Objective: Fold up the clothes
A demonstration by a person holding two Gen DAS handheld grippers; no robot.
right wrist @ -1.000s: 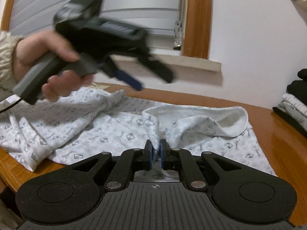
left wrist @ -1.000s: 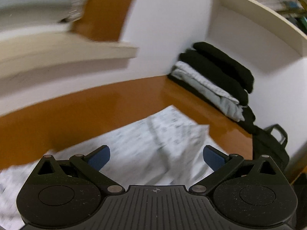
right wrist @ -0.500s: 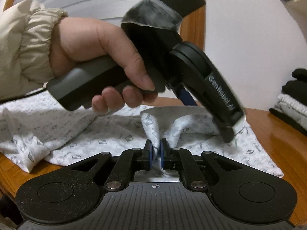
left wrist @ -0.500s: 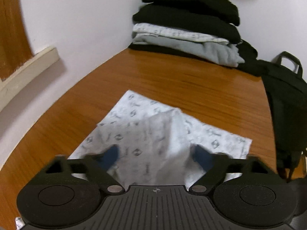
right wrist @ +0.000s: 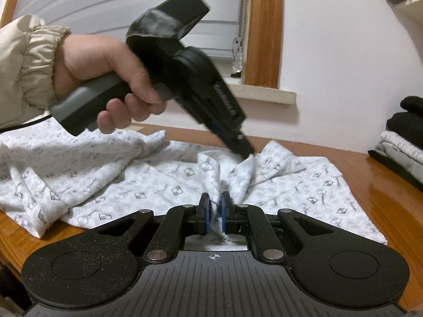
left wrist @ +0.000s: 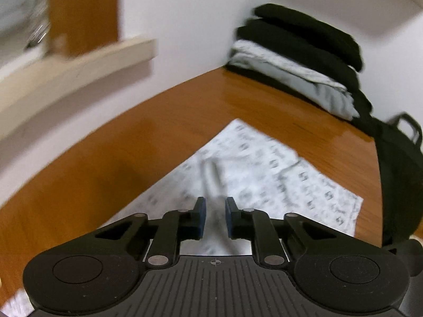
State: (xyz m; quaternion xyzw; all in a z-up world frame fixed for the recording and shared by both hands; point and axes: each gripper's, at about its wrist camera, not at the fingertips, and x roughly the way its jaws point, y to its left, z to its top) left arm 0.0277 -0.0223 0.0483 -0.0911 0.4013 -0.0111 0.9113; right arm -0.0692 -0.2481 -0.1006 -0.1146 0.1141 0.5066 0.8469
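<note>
A white garment with a small grey print (right wrist: 119,185) lies rumpled across the wooden table (right wrist: 383,192). My right gripper (right wrist: 214,206) is shut on a pinched fold at its near edge. A person's hand (right wrist: 105,63) holds my left gripper (right wrist: 244,150), which points steeply down with its tips at a raised fold just beyond the right gripper. In the left wrist view, my left gripper (left wrist: 214,206) is closing, its jaws still apart. A ridge of the garment (left wrist: 277,174) runs between them, and the pads do not visibly press on it.
A stack of folded black, white and grey clothes (left wrist: 298,63) sits at the table's far right against the wall (right wrist: 404,142). A black bag (left wrist: 396,179) lies beside it. A window sill (right wrist: 264,93) and blinds run behind the table.
My left gripper swung over and down onto the garment's raised fold, and its jaws narrowed from wide open. The right gripper kept its grip and place.
</note>
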